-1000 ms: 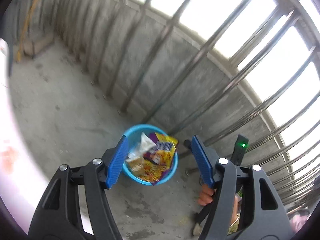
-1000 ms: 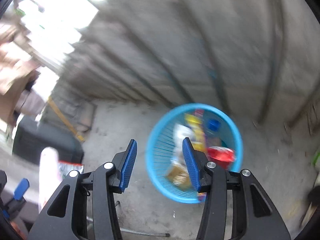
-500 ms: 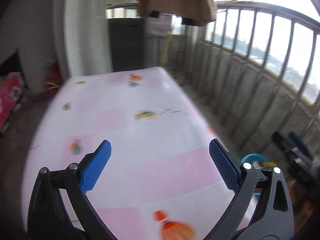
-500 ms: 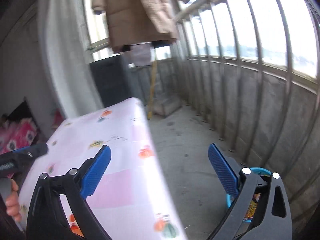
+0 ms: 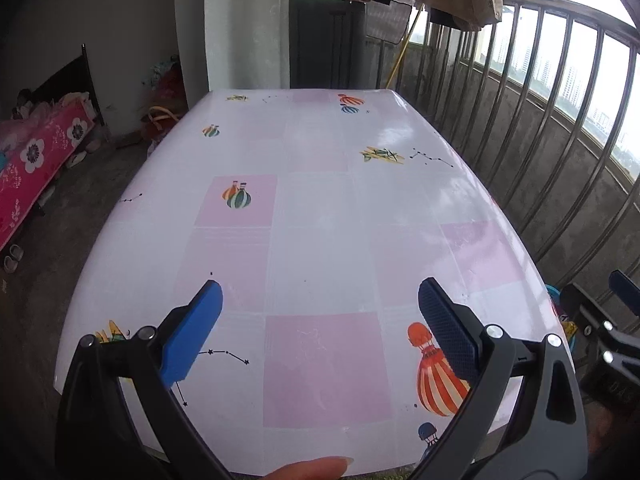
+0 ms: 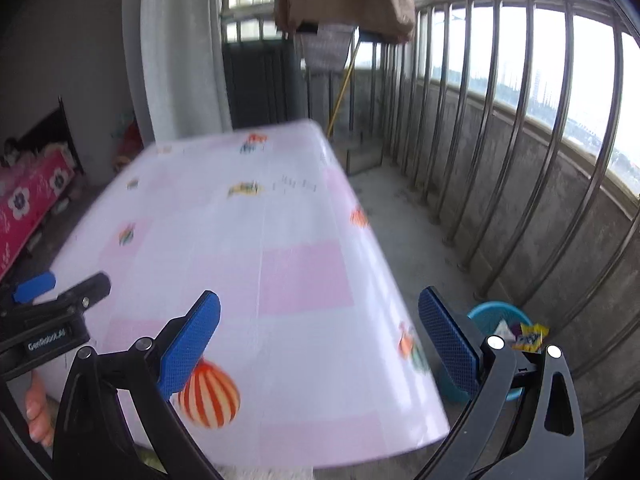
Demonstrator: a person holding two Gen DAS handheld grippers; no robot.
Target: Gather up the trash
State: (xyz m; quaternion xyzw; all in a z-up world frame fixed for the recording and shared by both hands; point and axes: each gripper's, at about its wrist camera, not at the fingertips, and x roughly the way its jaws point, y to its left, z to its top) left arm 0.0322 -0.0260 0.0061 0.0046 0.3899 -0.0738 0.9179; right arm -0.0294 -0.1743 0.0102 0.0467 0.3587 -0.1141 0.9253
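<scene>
both grippers have swung away from the round blue plastic basket [image 6: 498,320] of wrappers to face the table. left gripper [image 5: 318,330] and right gripper [image 6: 320,338] now stand spread wide, released, nothing between the blue pads. beneath them lies a glossy pink-and-white balloon-print tablecloth [image 5: 320,200], showing no litter, so collecting looks finished. the basket sits on the concrete floor by the railing. the left gripper's body reads "genrobot.ai", blurred.

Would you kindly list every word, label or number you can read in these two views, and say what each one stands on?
"GenRobot.AI": white lettering, slightly blurred, on the black body of the left hand-held gripper.
Unreadable: blue print on the yellow snack wrapper in the blue plastic basket.
The balloon-patterned pink tablecloth bears pictures only.
</scene>
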